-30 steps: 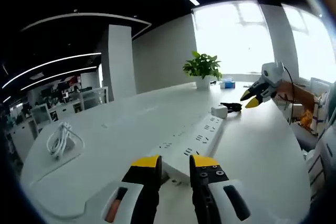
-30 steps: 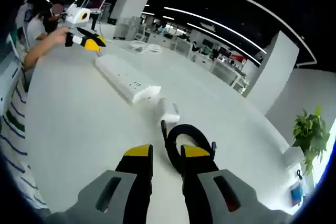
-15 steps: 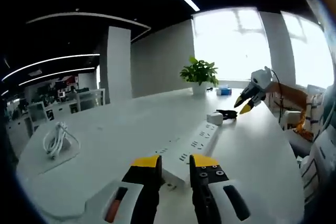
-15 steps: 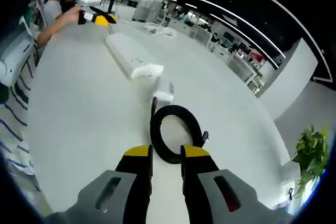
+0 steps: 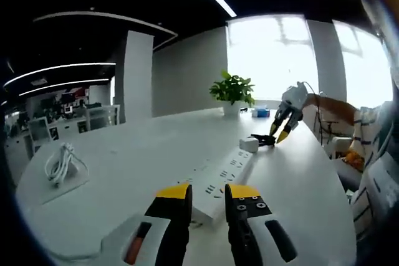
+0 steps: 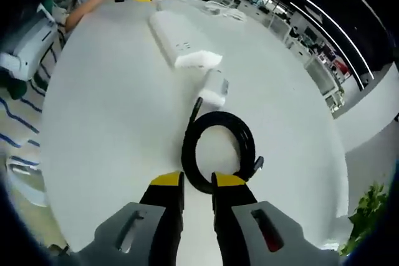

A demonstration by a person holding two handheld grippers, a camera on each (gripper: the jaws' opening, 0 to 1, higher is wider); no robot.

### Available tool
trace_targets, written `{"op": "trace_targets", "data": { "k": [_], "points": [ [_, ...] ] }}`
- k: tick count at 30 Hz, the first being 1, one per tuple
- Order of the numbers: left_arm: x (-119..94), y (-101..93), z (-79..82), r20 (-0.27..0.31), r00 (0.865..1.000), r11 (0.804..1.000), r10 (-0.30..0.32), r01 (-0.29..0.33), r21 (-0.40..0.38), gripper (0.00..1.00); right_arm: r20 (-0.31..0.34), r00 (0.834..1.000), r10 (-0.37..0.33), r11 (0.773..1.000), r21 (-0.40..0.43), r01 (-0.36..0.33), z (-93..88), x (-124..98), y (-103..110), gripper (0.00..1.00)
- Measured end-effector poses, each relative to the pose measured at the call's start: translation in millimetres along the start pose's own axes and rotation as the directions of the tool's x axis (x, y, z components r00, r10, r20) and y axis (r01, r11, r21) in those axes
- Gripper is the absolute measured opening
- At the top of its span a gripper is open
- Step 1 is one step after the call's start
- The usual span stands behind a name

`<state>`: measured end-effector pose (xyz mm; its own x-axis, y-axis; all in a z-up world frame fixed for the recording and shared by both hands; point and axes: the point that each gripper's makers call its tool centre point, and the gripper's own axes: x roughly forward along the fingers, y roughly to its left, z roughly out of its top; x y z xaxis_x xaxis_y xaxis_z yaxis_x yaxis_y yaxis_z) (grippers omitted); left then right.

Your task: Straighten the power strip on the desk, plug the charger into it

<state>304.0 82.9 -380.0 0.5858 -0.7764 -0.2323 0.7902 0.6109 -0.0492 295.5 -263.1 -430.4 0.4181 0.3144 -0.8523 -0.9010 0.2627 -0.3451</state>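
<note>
White power strip (image 5: 219, 175) lies flat on the table (image 5: 124, 172), left gripper view; left tongs (image 5: 207, 199) hover just above its near end, jaws a little apart, pinching nothing. White charger (image 5: 249, 144) sits just beyond its far end, unplugged; right tongs (image 5: 282, 130) hang above the black cable (image 5: 264, 138).

Right gripper view: right tongs (image 6: 196, 186), narrowly parted, straddle the near edge of the coiled cable (image 6: 218, 147); grip uncertain. Charger (image 6: 216, 88) rests just beside the strip (image 6: 181, 38). Judgement: plugging in remains undone.

White power strip (image 6: 181, 41), white charger (image 6: 215, 86), black coiled cable (image 6: 219, 151), yellow-tipped jaws.
</note>
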Motion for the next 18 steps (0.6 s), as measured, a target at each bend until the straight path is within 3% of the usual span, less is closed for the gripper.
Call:
{"op": "trace_targets", "data": {
  "k": [6,18],
  "points": [
    [0.1,-2.0,-0.1,-0.003,1.0,1.0,-0.008,0.008,0.003,0.21,-0.108,0.988,0.107,0.994,-0.012,-0.109,-0.9,2.9,0.7,0.15],
    [-3.6,-4.1,1.5,0.004,1.0,1.0,-0.015,0.015,-0.003,0.21,-0.19,0.966,0.176,0.981,-0.044,-0.187,0.5,5.5,9.7,0.11]
  ]
}}
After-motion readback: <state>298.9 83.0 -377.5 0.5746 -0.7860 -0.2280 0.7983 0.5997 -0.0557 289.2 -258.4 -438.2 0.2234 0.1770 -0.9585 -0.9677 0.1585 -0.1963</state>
